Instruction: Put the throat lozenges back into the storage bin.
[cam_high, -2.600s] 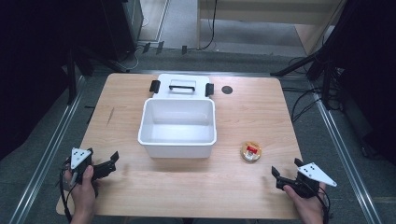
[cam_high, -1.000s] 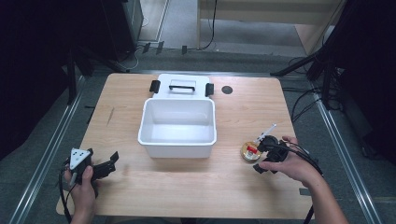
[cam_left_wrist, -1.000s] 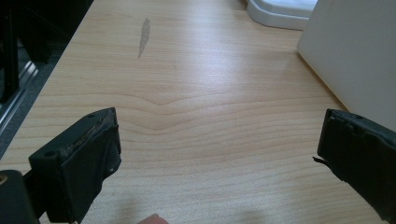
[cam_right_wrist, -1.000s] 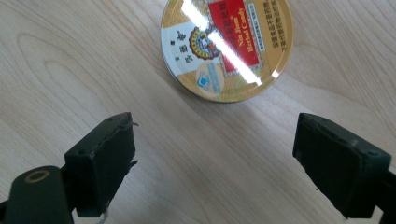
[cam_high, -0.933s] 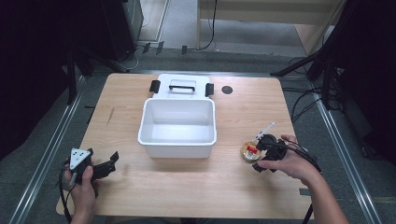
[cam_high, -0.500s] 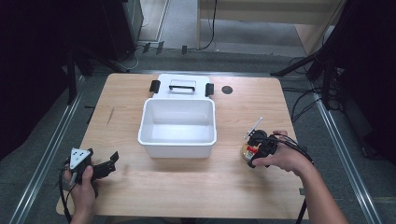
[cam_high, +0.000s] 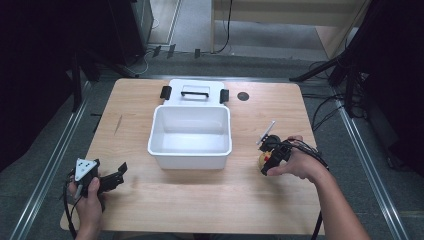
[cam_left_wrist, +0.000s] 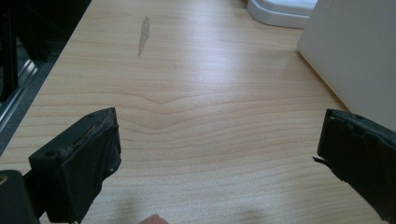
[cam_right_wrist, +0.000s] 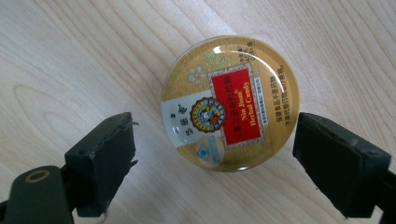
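A round gold candy tin (cam_right_wrist: 229, 102) with a red label lies flat on the wooden table (cam_high: 210, 195), to the right of the white bin (cam_high: 191, 136). My right gripper (cam_right_wrist: 212, 156) points down over it, open, a jaw on each side of the tin with a gap to its rim. From above, the right gripper (cam_high: 270, 156) covers most of the tin (cam_high: 261, 161). My left gripper (cam_high: 114, 178) rests near the table's front left corner, open and holding nothing, its jaws (cam_left_wrist: 215, 163) wide apart over bare wood.
The white bin stands open at the table's middle, its white lid (cam_high: 195, 92) with black latches lying flat behind it. A small dark round mark (cam_high: 243, 96) sits at the back right. In the left gripper view the bin wall (cam_left_wrist: 355, 56) rises at the right.
My right hand has come from the table's front right corner up to the tin and drifted left over it. The left gripper has stayed put.
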